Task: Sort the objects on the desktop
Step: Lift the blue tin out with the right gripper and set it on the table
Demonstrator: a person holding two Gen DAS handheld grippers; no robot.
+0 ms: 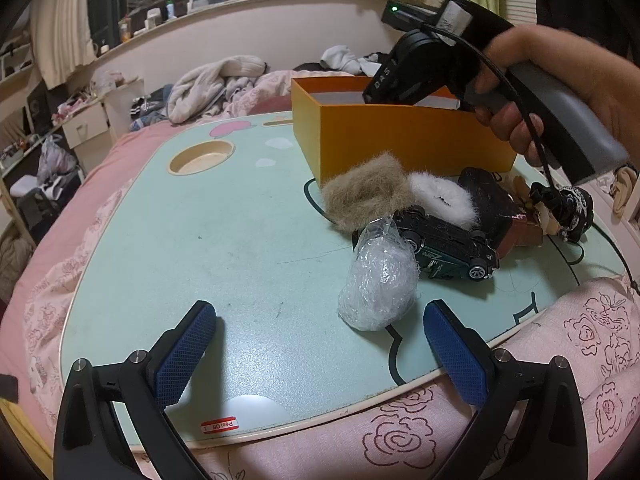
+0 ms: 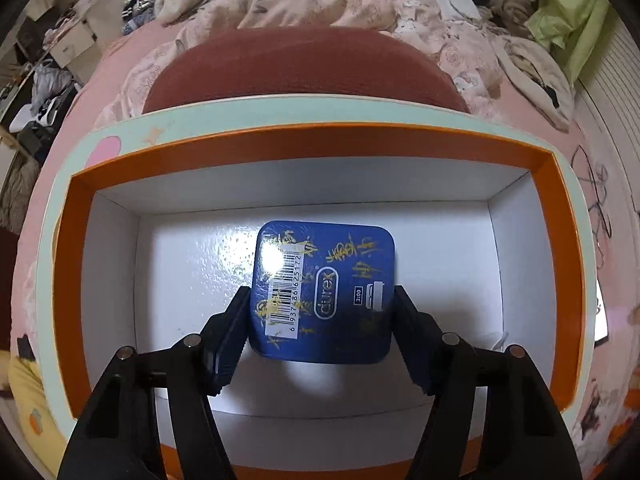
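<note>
An orange box (image 1: 400,140) with a white inside stands at the back of the green lap table (image 1: 200,240). My right gripper (image 2: 320,320) reaches down into the box (image 2: 280,148) and is shut on a blue square tin (image 2: 324,288), held just above the box floor. In the left wrist view the right gripper's body (image 1: 420,68) dips into the box. My left gripper (image 1: 320,320) is open and empty, low over the table's near edge. A clear plastic bag of white stuff (image 1: 378,284) lies just ahead of its right finger.
Beside the box lie a brown fur piece (image 1: 366,192), a white fur piece (image 1: 444,200), a dark toy car (image 1: 444,244) on its side, a dark red box (image 1: 492,208) and a small figure (image 1: 568,208). A round cup recess (image 1: 200,158) sits far left. Pink bedding surrounds the table.
</note>
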